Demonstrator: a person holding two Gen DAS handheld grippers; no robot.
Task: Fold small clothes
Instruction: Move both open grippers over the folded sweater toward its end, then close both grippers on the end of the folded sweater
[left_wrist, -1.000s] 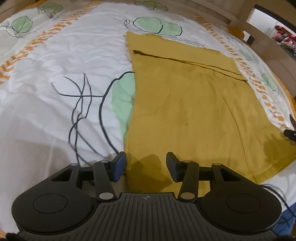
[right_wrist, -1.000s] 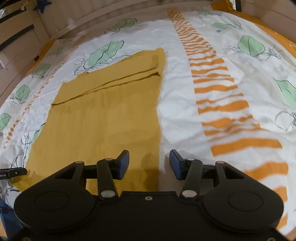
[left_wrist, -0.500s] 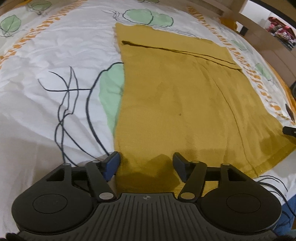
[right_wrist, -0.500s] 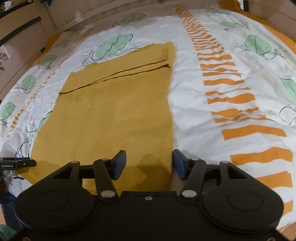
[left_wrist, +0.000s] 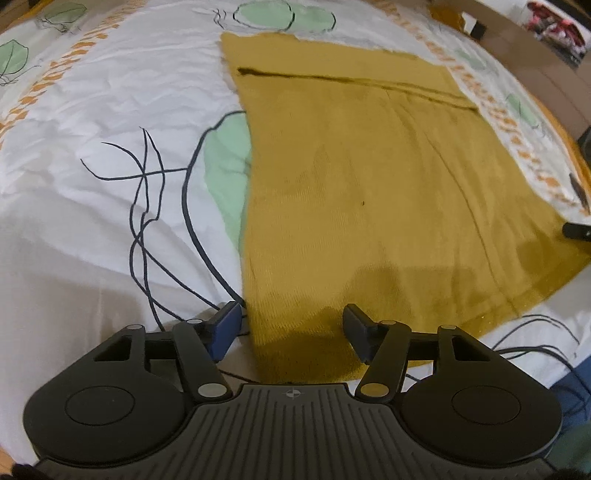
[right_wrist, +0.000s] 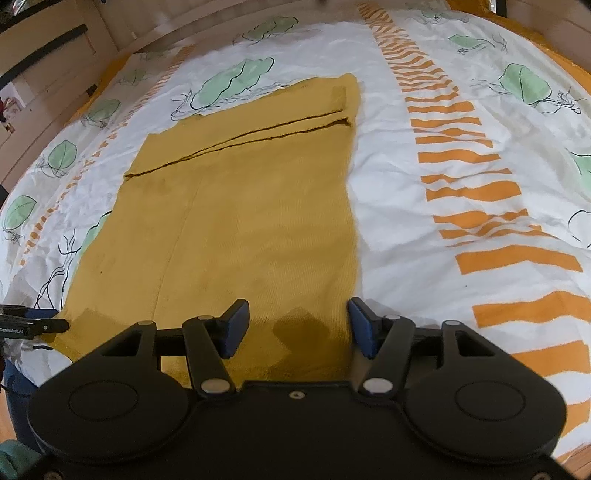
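The mustard garment's (left_wrist: 369, 206) near hem lies hidden behind both gripper bodies — far edge blurred.

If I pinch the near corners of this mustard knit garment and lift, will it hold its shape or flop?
The mustard knit garment will probably flop: it lies limp on the duvet, following its rumples. Its folded far end may slip open, since those layers look loose. It seems light, so the open right gripper and closing left gripper should manage.

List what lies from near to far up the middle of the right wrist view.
right gripper → mustard garment → its dark fold line → green leaf print on the white bedsheet → wooden bed frame.
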